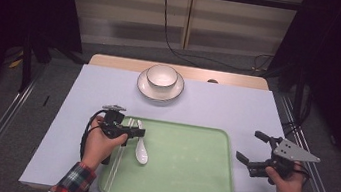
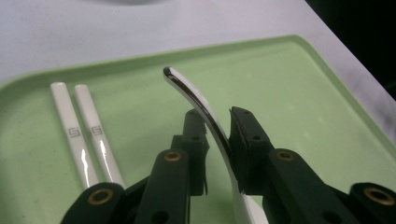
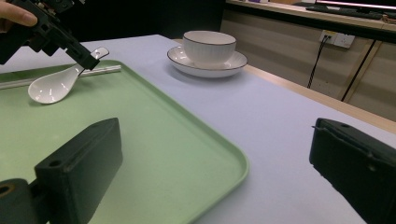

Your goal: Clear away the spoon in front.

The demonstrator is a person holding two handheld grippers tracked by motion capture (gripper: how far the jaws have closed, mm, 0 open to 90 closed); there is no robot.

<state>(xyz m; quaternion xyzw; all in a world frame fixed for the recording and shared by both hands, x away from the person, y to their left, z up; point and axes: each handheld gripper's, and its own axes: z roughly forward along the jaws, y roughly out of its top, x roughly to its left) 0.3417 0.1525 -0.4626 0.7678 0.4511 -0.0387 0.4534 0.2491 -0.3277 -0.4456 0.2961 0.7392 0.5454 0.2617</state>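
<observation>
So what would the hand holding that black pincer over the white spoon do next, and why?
Probably back the left gripper up and away. Its jaws flank the spoon handle with a visible gap on one side, so they look open, not gripping. The spoon's bowl rests on the green tray beside the chopsticks, so it seems set down. The right gripper waits open beside the tray.

High view looks down; both close gripper views share the green tray [image 1: 182,178].
</observation>
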